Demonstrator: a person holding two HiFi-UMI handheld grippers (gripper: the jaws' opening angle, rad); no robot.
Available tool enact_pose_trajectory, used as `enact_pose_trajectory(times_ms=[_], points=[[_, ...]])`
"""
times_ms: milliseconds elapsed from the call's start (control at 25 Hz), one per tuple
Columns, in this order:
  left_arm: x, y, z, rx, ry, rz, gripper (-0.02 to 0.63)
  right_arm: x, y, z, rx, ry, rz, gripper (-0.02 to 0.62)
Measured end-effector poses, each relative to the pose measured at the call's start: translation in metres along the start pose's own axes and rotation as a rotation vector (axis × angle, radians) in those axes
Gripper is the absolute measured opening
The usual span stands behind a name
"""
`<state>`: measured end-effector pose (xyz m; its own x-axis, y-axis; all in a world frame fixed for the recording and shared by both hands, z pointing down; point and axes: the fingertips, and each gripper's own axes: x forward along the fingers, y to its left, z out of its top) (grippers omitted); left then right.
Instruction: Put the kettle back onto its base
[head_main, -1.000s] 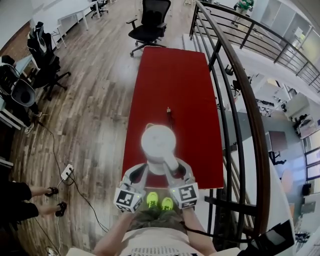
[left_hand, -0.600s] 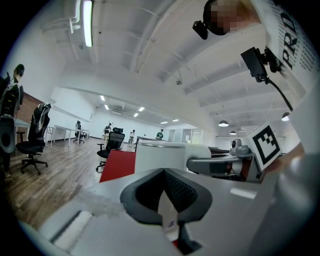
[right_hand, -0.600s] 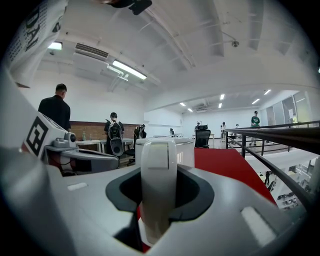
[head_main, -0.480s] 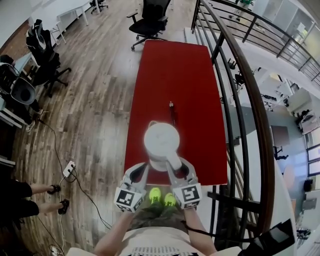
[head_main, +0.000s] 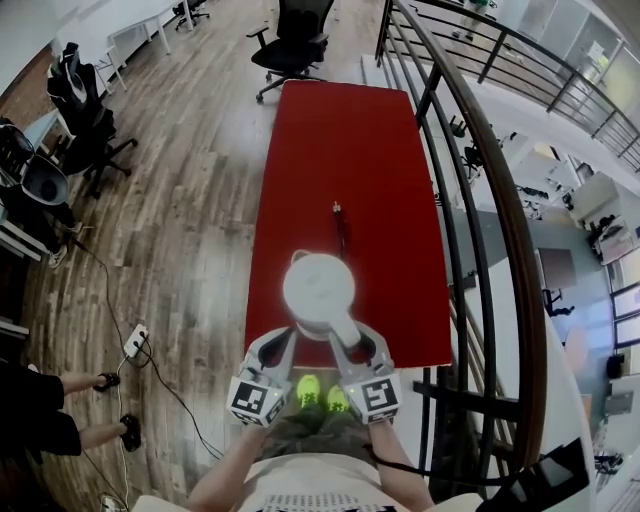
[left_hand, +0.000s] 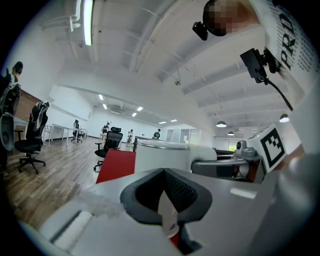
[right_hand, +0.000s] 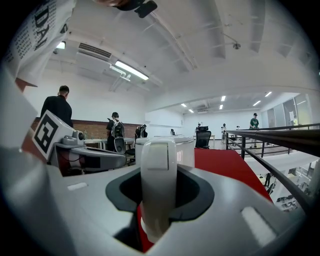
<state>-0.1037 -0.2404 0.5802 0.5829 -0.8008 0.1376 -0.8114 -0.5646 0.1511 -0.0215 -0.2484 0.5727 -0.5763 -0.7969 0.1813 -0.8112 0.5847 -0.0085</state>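
Observation:
A white kettle (head_main: 318, 288) stands at the near end of the red table (head_main: 340, 140). My right gripper (head_main: 345, 335) is shut on its handle (right_hand: 159, 175), which fills the gap between the jaws in the right gripper view. My left gripper (head_main: 280, 345) hangs just left of the handle, beside the kettle's body (left_hand: 160, 155) and holding nothing. Its dark pads (left_hand: 172, 192) look pressed together. A thin black cord (head_main: 340, 225) runs from the kettle toward the middle of the table. I cannot tell whether a base lies under the kettle.
A dark metal railing (head_main: 480, 170) runs along the table's right side. A black office chair (head_main: 290, 40) stands at the far end. On the wood floor to the left lie a white power strip (head_main: 134, 342) and its cable.
The head camera swayed a little. Both grippers and the kettle stay where they were at the table's near end.

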Motion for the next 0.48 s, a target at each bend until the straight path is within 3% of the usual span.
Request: enact_pose_trajectory(times_ms=[480], points=[[-0.008, -0.008, -0.01, -0.001, 0.011, 0.009, -0.008, -0.012, 0.004, -0.01, -0.005, -0.015, 0.001, 0.123]])
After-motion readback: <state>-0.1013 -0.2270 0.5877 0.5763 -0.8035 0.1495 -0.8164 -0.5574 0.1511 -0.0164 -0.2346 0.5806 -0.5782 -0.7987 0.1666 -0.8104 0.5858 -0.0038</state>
